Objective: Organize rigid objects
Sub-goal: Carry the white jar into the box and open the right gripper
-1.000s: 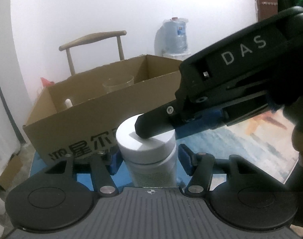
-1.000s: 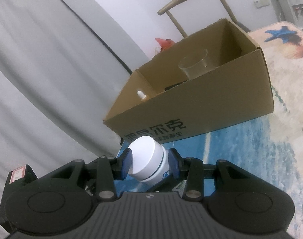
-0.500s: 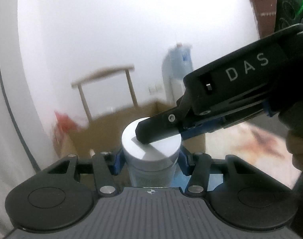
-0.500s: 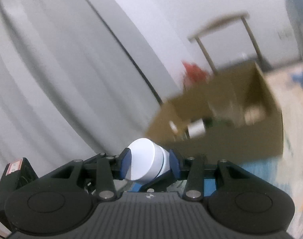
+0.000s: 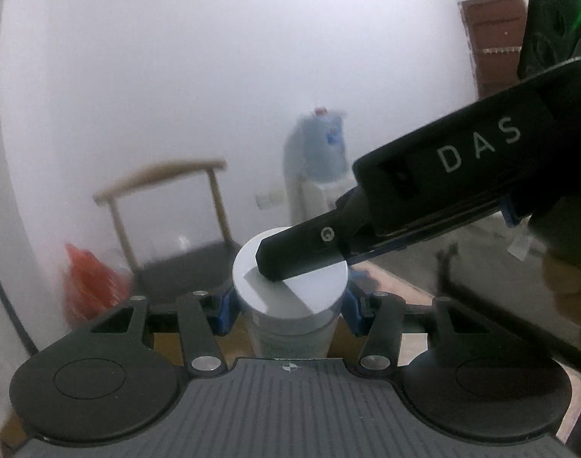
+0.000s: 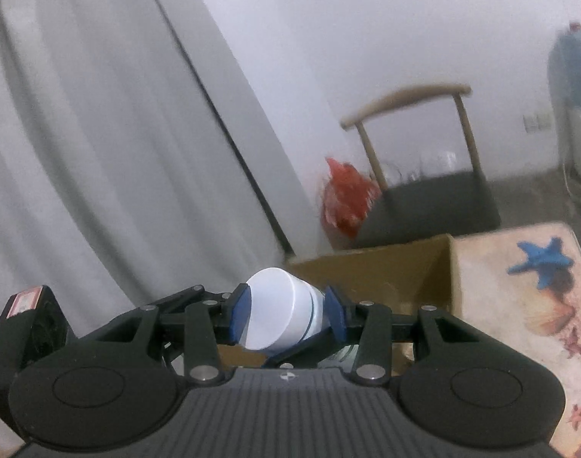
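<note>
White-capped jar (image 5: 290,286) clamped by left tool (image 5: 288,305) and right tool (image 6: 286,316), above cardboard box (image 6: 385,271)

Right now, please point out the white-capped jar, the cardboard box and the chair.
white-capped jar (image 5: 290,290): left wrist view, flat cap top.
cardboard box (image 6: 366,271): right wrist view, inner back wall.
chair (image 6: 408,97): right wrist view, curved wooden backrest.

Dim, hazy indoor light, strong fisheye bending at the edges.
The curved wooden-backed chair (image 5: 164,206) and red plastic bag (image 6: 345,198) smear with motion blur; the white wall (image 5: 214,57) glows washed-out.
</note>
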The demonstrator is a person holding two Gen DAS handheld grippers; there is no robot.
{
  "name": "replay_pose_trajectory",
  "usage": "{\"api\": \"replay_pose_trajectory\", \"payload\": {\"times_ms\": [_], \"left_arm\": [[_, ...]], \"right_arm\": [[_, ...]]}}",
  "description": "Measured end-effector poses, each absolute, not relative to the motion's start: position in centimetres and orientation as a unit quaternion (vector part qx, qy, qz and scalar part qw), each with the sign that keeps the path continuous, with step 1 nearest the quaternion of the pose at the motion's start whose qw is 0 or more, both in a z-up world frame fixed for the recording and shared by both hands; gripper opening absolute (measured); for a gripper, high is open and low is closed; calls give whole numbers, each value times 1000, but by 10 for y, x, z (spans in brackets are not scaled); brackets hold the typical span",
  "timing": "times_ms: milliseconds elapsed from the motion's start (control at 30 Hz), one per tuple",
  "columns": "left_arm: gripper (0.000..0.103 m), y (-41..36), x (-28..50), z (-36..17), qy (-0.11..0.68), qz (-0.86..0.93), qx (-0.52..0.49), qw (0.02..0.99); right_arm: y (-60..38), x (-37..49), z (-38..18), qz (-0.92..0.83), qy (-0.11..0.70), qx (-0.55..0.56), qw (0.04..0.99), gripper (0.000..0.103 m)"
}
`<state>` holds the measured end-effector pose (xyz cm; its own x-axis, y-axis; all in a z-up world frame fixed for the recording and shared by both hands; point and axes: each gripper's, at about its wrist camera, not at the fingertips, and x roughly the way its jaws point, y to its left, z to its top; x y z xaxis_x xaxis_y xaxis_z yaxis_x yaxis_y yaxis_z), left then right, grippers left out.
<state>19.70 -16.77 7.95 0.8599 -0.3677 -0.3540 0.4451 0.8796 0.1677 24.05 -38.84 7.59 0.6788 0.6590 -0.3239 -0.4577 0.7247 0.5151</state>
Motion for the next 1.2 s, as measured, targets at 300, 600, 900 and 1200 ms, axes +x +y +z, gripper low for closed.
{"api": "replay_pose_trajectory", "payload": {"times_ms": [300,600,900,1200], "left_arm": [[53,-174,238,46,242,-237,91,936],[53,-170,264,17,331,-251,44,909],[56,-172,277,7,360,-242,44,900],[56,-178,287,5,366,-240,48,898]], "right_arm": [[-406,296,30,303,334,234,862,46],[-398,321,1,282,391,204,852,46],[-386,322,-2,264,397,158,865,46],[-387,326,-7,261,398,154,866,46]]}}
